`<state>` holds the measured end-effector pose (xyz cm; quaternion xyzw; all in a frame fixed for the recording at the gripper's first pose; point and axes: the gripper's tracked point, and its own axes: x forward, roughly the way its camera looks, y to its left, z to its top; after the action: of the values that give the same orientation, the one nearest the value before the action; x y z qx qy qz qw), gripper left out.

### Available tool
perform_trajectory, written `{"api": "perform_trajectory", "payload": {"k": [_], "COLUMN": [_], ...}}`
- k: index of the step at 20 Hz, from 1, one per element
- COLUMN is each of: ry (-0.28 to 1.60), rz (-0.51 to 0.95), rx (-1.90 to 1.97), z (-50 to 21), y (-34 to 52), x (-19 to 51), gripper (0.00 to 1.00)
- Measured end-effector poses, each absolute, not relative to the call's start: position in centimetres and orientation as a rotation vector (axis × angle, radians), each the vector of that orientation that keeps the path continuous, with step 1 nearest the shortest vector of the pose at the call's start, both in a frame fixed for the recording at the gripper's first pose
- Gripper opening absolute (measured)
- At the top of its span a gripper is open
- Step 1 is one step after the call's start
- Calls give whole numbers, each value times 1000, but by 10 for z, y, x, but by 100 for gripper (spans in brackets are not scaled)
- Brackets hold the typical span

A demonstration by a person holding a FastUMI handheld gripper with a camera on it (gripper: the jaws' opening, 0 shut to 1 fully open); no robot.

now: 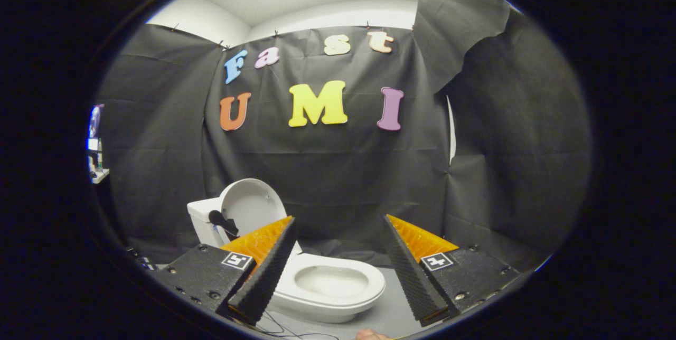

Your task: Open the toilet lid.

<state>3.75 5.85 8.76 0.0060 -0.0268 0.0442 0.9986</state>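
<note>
A small white toilet stands on the grey surface just ahead of my fingers. Its round lid is raised upright and leans back against the white tank. The seat ring and the bowl below it lie uncovered. A dark knob or handle sticks out in front of the lid near the tank. My gripper is open, its two fingers wide apart with nothing between them. The left finger overlaps the bowl's left side and the lid's lower edge in the view; the right finger stands to the right of the bowl.
Black cloth walls close the booth behind and to both sides of the toilet. A thin dark cable trails on the grey floor near the bowl's front. A fingertip pokes in below the fingers. A shelf with small items sits far left.
</note>
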Motion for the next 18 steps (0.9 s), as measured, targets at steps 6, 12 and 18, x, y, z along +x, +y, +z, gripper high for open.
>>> {"api": "perform_trajectory", "payload": {"k": [6, 12, 18], "ry": [-65, -52, -42], "rz": [81, 95, 98], "rx": [39, 29, 22], "z": [81, 69, 59], "y": [48, 51, 49], "x": [33, 29, 27], "gripper": [100, 100, 100]}}
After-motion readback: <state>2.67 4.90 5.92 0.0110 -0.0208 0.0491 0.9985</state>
